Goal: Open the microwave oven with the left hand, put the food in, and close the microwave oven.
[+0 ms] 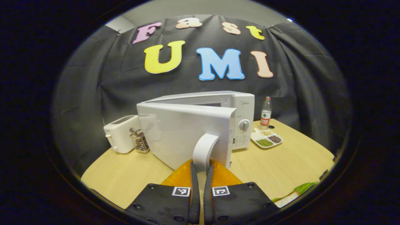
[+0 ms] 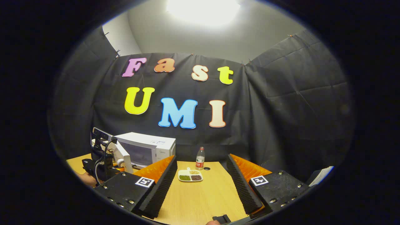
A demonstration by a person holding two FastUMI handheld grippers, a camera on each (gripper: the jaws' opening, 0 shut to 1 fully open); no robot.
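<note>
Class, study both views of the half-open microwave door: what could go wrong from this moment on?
1. The left gripper pinches only the curved door handle; it could slip off mid-swing.
2. The opening microwave door swings towards the utensil holder and toaster and may knock them.
3. The right gripper is open and empty; the food isn't yet picked up.

Glossy plastic microwave oven [image 1: 200, 125], wooden table [image 1: 281, 162]

The half-open microwave door [image 1: 184, 134] screens the cavity; bare table [image 2: 200, 197] lies before the divided plate [image 2: 190, 177] and bottle [image 2: 200, 158].
</note>
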